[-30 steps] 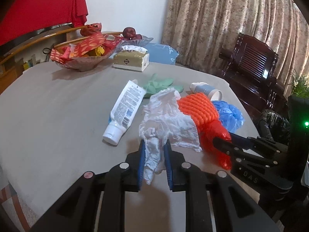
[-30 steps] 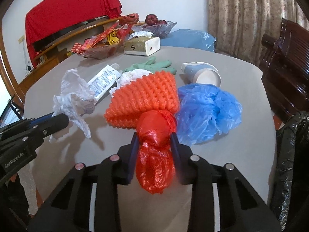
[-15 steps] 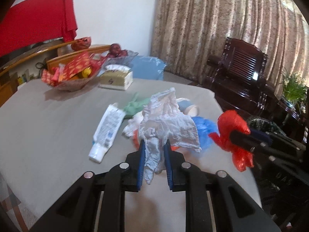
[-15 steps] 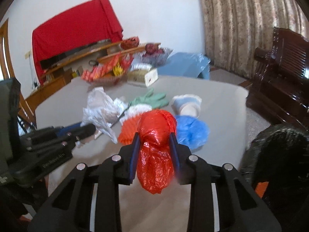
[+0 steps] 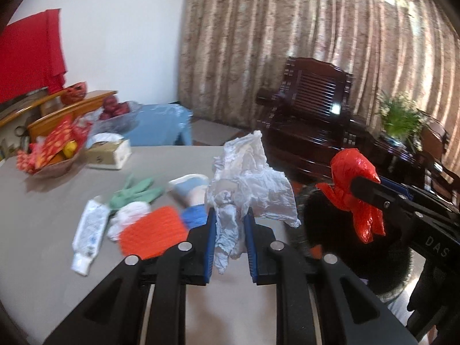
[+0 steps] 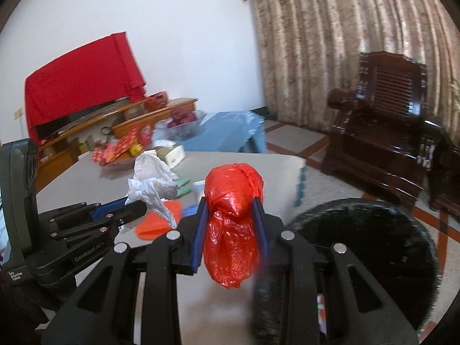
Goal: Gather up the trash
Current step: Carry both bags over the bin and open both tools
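My left gripper [image 5: 229, 215] is shut on a crumpled white plastic bag [image 5: 247, 178], lifted above the grey table [image 5: 43, 230]. My right gripper [image 6: 231, 204] is shut on a knotted red plastic bag [image 6: 231, 215], held above the table's right edge next to a black trash bag [image 6: 373, 247]. The left wrist view shows the red bag [image 5: 353, 195] at the right, in front of the trash bag [image 5: 330, 230]. Left on the table are an orange foam net [image 5: 152, 230], a white tube [image 5: 89, 230], a green glove [image 5: 135, 192], a paper cup [image 5: 191, 187] and a blue bag [image 5: 195, 217].
A tissue box [image 5: 110, 155], a snack bowl [image 5: 54, 155] and a fruit bowl [image 5: 115, 115] stand at the table's far side. A dark wooden armchair [image 5: 313, 120] and a potted plant [image 5: 399, 118] are beyond the table, before the curtains. A blue stool [image 6: 230, 132] stands behind.
Both grippers rose from the table and swung right, carrying the white bag and the red bag. The black trash bag has come into view beneath them.
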Demonstrator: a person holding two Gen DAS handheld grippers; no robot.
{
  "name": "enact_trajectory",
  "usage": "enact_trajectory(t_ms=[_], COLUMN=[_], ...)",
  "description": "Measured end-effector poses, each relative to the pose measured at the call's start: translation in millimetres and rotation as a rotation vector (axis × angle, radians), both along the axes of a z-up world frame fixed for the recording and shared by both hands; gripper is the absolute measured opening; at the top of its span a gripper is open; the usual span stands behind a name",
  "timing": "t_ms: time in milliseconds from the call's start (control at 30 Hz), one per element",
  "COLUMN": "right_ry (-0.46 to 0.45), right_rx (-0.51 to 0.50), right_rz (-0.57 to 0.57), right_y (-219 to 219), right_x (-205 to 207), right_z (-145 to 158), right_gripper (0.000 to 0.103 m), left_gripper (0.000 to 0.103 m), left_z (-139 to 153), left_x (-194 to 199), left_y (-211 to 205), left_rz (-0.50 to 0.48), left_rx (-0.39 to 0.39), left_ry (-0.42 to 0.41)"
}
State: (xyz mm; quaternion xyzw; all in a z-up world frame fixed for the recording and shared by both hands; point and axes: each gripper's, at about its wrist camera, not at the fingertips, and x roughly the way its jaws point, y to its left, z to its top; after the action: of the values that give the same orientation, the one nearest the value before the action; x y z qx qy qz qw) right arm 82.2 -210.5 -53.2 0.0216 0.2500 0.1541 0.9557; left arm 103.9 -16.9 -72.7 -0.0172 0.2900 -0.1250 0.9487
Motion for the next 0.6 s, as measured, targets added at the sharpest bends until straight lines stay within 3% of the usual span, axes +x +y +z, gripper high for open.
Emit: enact_trajectory(t_ms=[367, 600], right_ry=[-0.012, 0.025], right_rx=[-0.019, -0.039], right_rz=[-0.174, -0.279], right_y=[-78, -122], right_x=[-19, -26], right_z=[-5, -23], right_gripper=[0.029, 0.029], left_gripper=[0.019, 0.019], left_z=[2, -7], left_x=[10, 19], left_y=[-82, -132], left_rz=[-0.161, -0.237], left_rx=[0.002, -0.002], left_ry=[-0.021, -0.008])
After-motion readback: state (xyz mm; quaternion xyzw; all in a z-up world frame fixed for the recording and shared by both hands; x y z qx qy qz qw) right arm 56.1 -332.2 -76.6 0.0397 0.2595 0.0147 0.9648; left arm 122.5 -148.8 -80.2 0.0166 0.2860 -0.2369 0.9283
